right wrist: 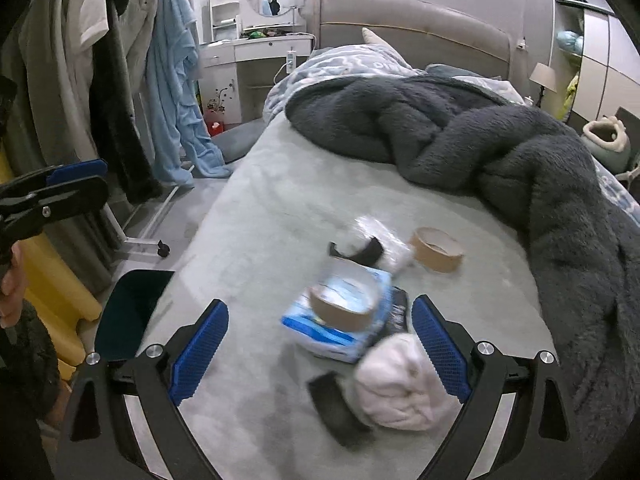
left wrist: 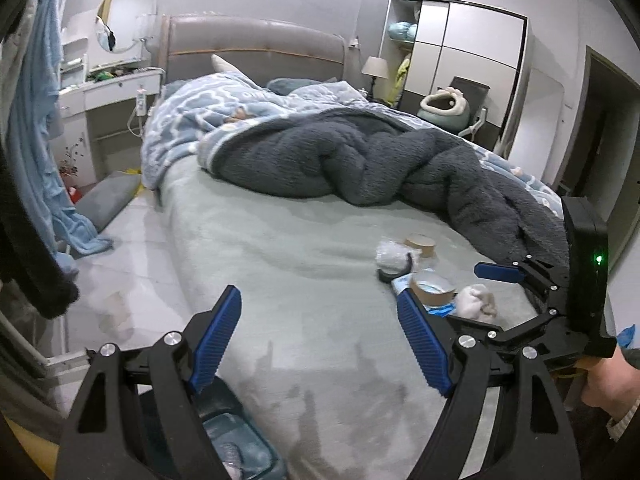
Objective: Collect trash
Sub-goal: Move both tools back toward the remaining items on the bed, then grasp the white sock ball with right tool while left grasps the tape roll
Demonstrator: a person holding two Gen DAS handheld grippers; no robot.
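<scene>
1. Trash pile (left wrist: pixel 424 280) sits on the bed (left wrist: pixel 280 264), near its foot end and well clear of the dark grey blanket (left wrist: pixel 360 160). Left wrist view: left gripper (left wrist: pixel 320 328) has jaws wide apart with nothing between them, over bare sheet to the left of the pile.
2. Same view: right gripper (left wrist: pixel 516 276) comes in from the right beside the pile, a hand (left wrist: pixel 608 380) on its handle. Bin (left wrist: pixel 236 452) shows at the bottom edge, below the left jaws.
3. Right wrist view: right gripper (right wrist: pixel 320 352) has jaws wide apart, empty. White wad (right wrist: pixel 400 384) lies just inside the right finger; blue packet (right wrist: pixel 340 320) with a tape roll (right wrist: pixel 344 300) on top sits further out between the fingers.
4. Same view: second tape roll (right wrist: pixel 436 250), clear wrapper (right wrist: pixel 372 228) and black scraps (right wrist: pixel 336 404) are scattered near. Dark bin (right wrist: pixel 128 312) stands beside the bed on the left. Picture is blurry around the pile.
5. Step in hand, my read: approach for the first pick. Best to take the white wad, being nearest; centre the jaws over it, press lightly into the sheet, close without catching bedding or the black scrap touching it.
</scene>
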